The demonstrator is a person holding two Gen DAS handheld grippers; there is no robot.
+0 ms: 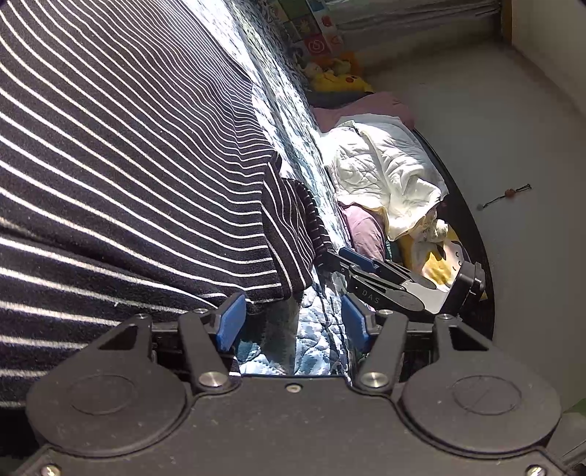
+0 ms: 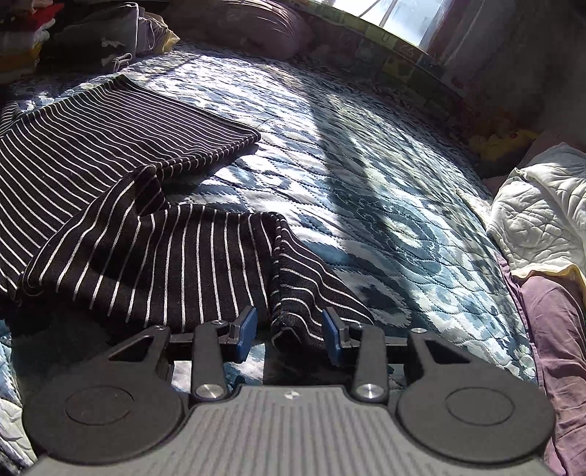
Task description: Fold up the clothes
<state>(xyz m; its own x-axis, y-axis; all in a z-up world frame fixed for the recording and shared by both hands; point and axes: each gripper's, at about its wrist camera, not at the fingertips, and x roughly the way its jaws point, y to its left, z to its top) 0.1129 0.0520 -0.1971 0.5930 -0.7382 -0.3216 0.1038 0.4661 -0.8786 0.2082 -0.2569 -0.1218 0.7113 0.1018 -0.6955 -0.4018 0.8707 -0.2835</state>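
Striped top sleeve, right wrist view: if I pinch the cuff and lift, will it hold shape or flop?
The sleeve will probably flop: it already lies creased and kinked. Likely light, since the striped top looks like thin knit. It may drag on the quilt, whose stitched surface looks grippy.

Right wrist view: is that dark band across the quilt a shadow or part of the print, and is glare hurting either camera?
Right wrist view: a cast shadow, running across the sunlit quilt from the bright window. Left wrist view: sunlit quilt strip is blown out; striped garment stays readable, with fisheye-bent stripes.
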